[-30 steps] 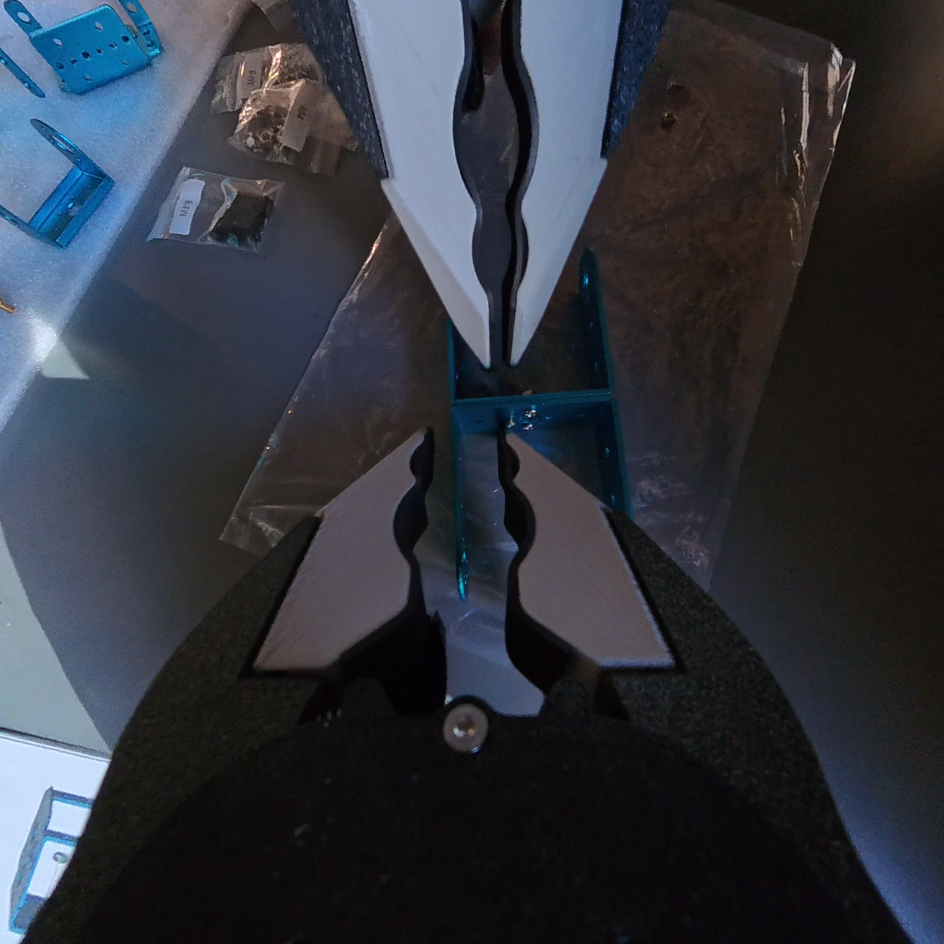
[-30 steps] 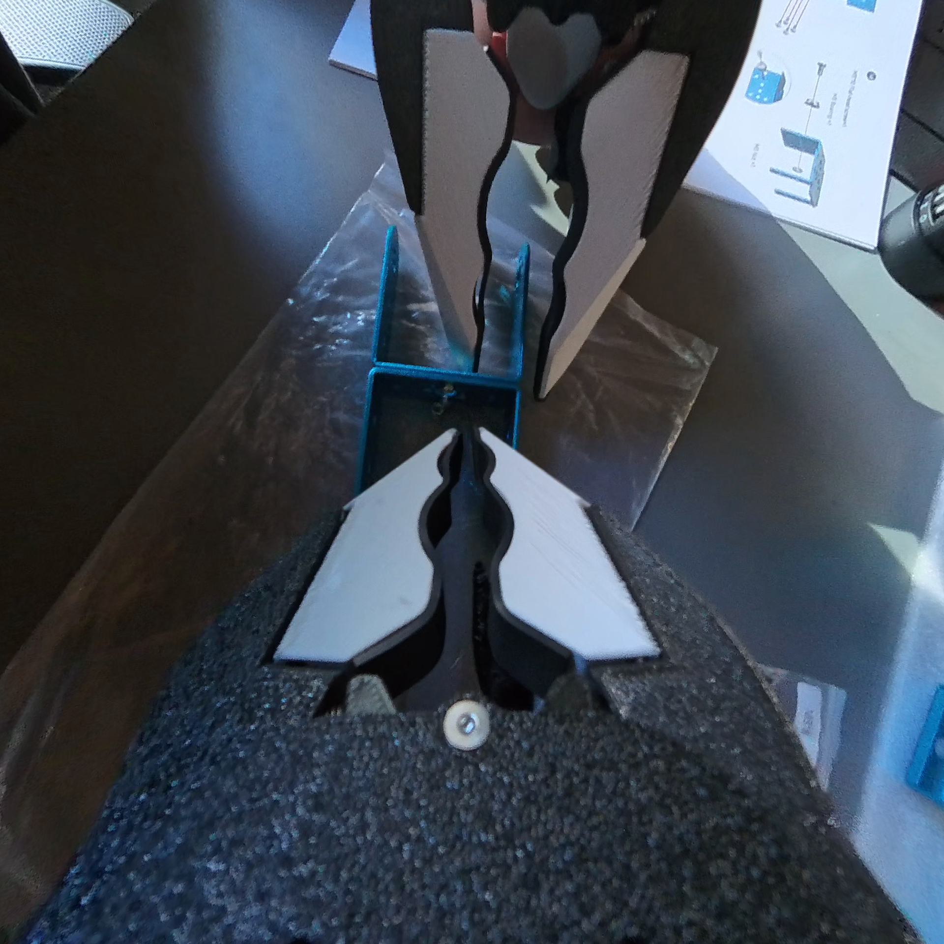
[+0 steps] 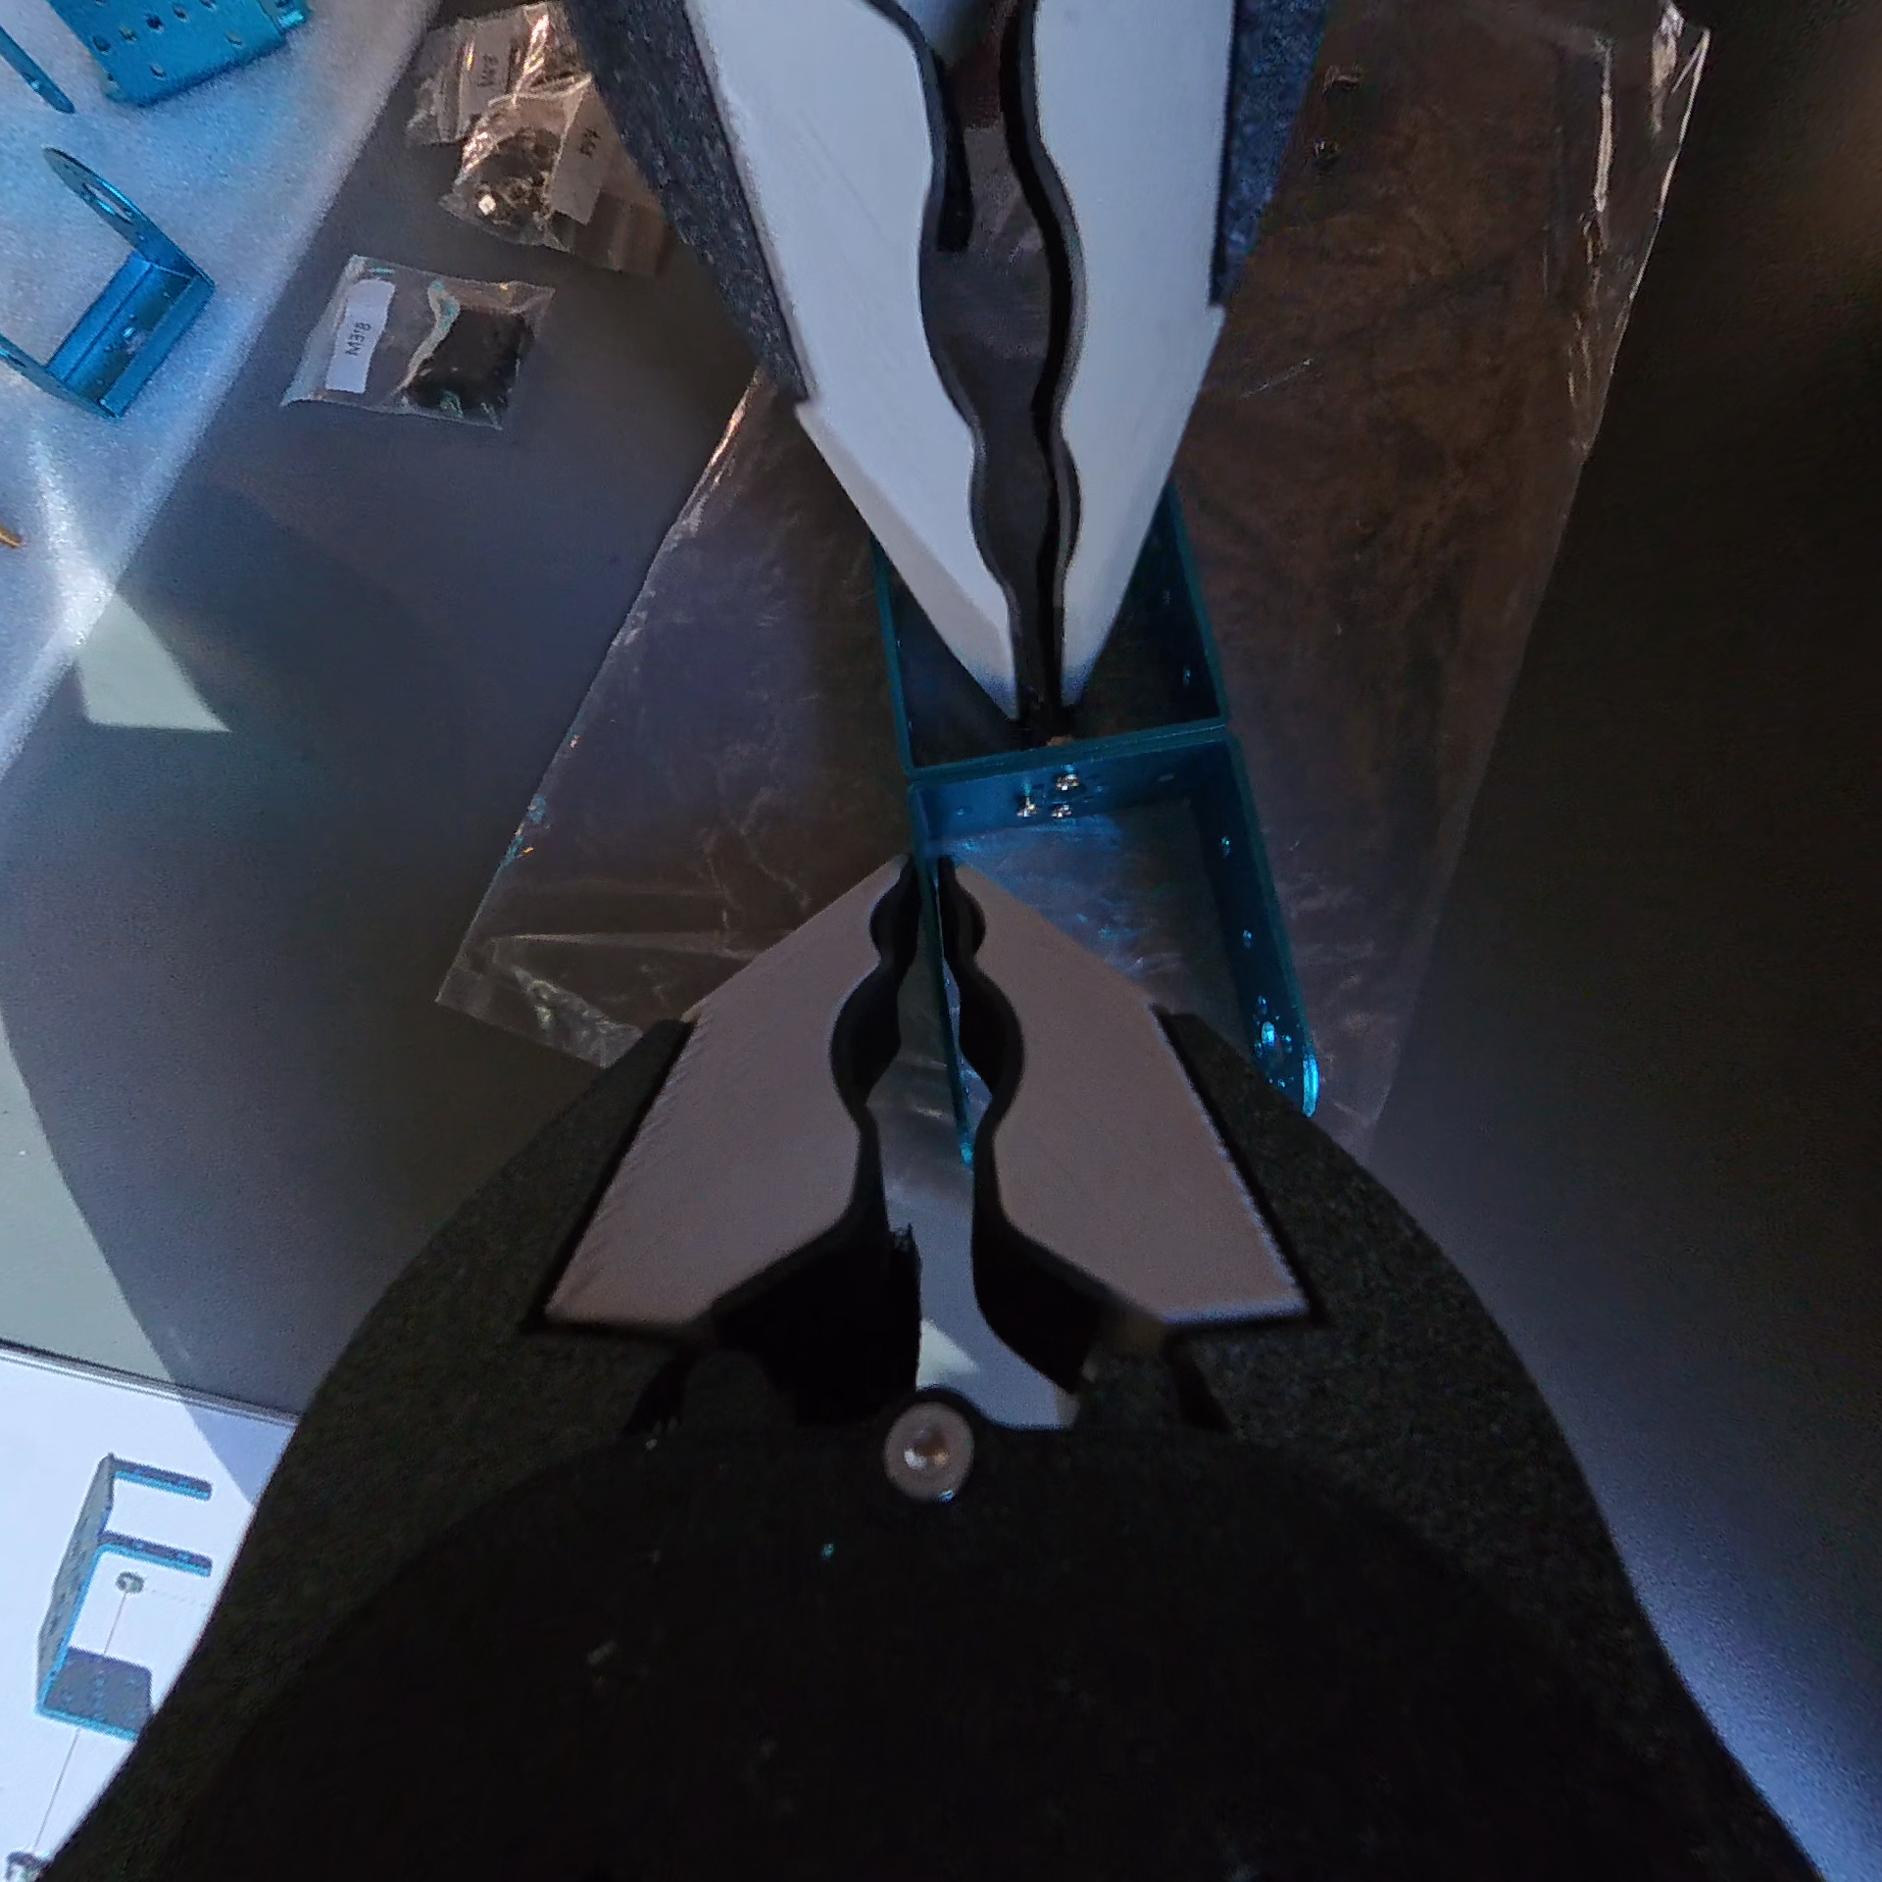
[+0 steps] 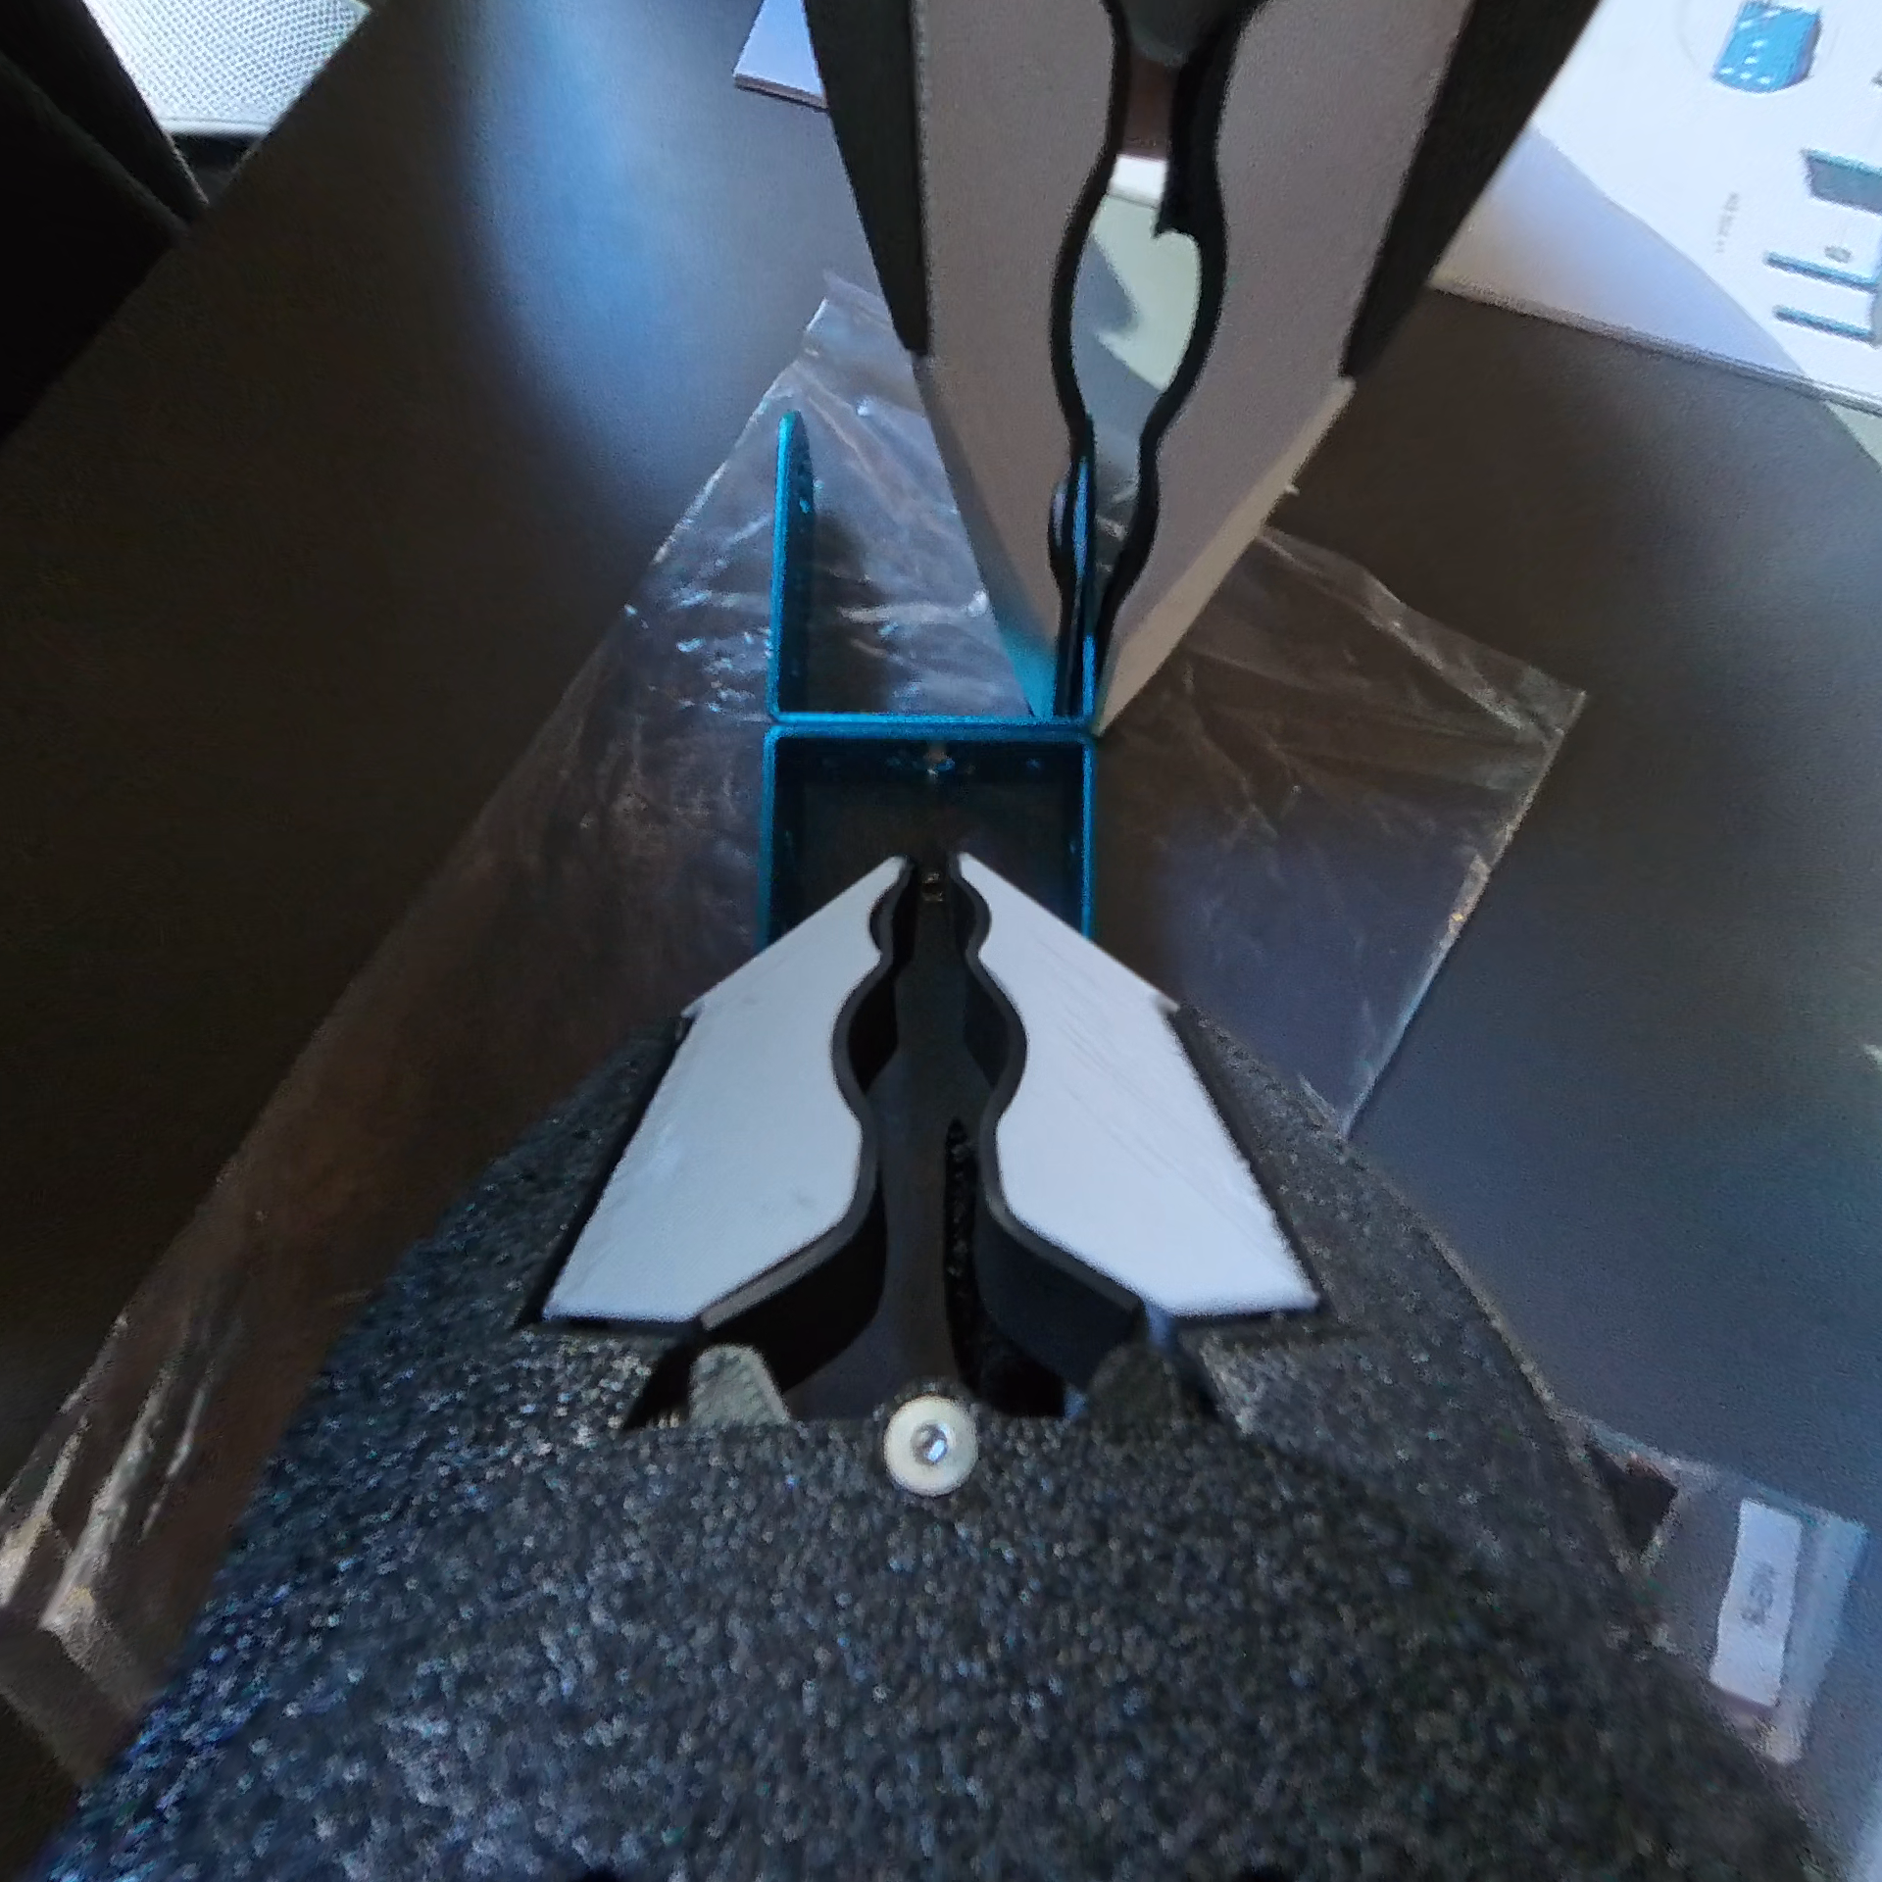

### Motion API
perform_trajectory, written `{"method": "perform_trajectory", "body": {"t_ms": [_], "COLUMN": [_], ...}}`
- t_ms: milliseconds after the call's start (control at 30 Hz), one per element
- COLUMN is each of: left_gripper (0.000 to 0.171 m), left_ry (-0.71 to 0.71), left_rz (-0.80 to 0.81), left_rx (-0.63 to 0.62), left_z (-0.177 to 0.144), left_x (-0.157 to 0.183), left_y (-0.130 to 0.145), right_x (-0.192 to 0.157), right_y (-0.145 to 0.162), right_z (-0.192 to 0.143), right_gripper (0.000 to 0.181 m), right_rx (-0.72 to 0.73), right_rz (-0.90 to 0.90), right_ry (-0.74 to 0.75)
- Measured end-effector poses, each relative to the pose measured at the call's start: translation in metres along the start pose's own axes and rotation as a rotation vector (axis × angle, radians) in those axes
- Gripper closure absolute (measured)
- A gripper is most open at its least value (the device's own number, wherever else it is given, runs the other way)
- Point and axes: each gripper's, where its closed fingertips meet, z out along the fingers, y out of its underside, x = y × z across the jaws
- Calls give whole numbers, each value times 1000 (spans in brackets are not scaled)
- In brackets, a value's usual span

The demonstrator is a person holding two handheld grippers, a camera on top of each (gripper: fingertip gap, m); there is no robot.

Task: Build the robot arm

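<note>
1. Blue bracket assembly, two U-shaped metal pieces joined back to back, lies on a clear plastic bag at the centre of both views, its long axis running up the frame from one gripper to the other.
2. Left gripper has its jaws narrowed onto the bracket's left side wall, which sits in the gap between them.
3. Right gripper has its jaws almost closed on a small dark piece at the tips, aimed at the screwed cross plate just ahead.
4. Small parts bags and loose blue brackets lie at the upper left of the left wrist view.
</note>
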Motion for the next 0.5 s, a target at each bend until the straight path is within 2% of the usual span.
{"method": "perform_trajectory", "body": {"t_ms": [333, 500], "left_gripper": [170, 170], "left_ry": [8, 4], "left_rz": [-3, 3], "left_rx": [9, 5], "left_z": [0, 0], "left_x": [0, 0], "left_y": [0, 0], "right_x": [-2, -5], "right_y": [29, 37], "right_z": [-23, -29], "right_gripper": [174, 174], "right_rx": [-102, -290], "right_rz": [22, -18], "right_ry": [6, 15]}}
